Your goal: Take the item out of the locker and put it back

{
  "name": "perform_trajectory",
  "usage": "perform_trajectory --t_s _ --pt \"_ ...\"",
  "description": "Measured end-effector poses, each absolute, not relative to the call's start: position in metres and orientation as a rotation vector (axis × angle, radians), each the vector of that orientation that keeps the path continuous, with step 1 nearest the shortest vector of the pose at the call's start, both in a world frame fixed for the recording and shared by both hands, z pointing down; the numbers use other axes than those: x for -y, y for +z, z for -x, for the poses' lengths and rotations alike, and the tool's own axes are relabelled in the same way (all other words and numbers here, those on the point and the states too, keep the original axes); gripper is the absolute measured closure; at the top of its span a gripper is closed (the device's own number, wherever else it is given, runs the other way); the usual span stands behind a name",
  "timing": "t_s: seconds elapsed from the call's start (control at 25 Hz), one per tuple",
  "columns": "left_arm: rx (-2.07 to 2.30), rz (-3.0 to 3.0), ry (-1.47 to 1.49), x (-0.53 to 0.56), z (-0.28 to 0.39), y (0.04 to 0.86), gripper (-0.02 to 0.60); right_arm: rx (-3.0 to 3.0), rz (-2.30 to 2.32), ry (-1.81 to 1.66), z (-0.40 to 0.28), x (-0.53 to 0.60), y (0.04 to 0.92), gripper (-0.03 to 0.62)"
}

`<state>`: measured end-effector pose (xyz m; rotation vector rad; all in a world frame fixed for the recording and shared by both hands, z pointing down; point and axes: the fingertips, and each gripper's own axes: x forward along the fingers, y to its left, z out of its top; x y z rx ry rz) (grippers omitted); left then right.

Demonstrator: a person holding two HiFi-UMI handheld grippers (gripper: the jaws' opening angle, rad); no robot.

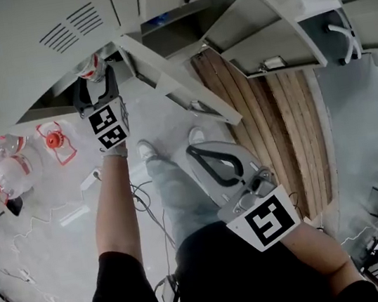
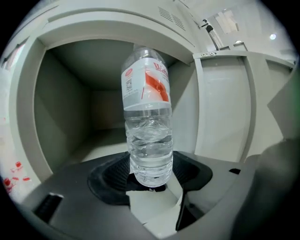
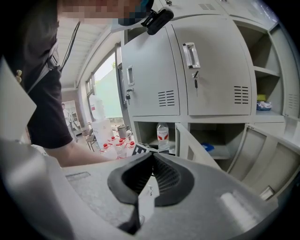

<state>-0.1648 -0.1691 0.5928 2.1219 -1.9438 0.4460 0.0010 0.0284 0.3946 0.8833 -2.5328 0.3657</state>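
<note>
A clear water bottle [image 2: 147,126] with a red and white label stands upright between the jaws of my left gripper [image 2: 150,174], which is shut on its lower part. It is held at the mouth of an open grey locker compartment [image 2: 61,117]. In the head view the left gripper [image 1: 95,83] reaches up to that opening, and the bottle's top [image 1: 91,67] shows above it. My right gripper [image 1: 196,152] hangs back near the person's body with its jaws together and nothing in them. The right gripper view shows its shut jaws [image 3: 151,157], with the bottle [image 3: 162,135] far off in the locker.
The compartment's open door [image 1: 171,85] juts out between the two grippers. More open doors [image 1: 276,26] stand to the right, above a wooden pallet [image 1: 269,120]. Several red-capped water jugs [image 1: 8,175] and cables [image 1: 139,197] lie on the floor at left. Something blue [image 3: 207,148] sits in the neighbouring compartment.
</note>
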Motion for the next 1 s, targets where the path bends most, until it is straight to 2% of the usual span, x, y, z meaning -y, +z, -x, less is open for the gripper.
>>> perform_trajectory --t_s 0.64,1.0 --pt "1.874 -1.960 0.511 0.082 0.166 0.635 0.287 2.578 -0.807 0.344 0.004 -0.035 0.388 0.595" --pt "1.891 -1.993 0.474 0.029 0.151 0.592 0.287 2.623 -0.767 0.316 0.001 -0.036 0.373 0.595"
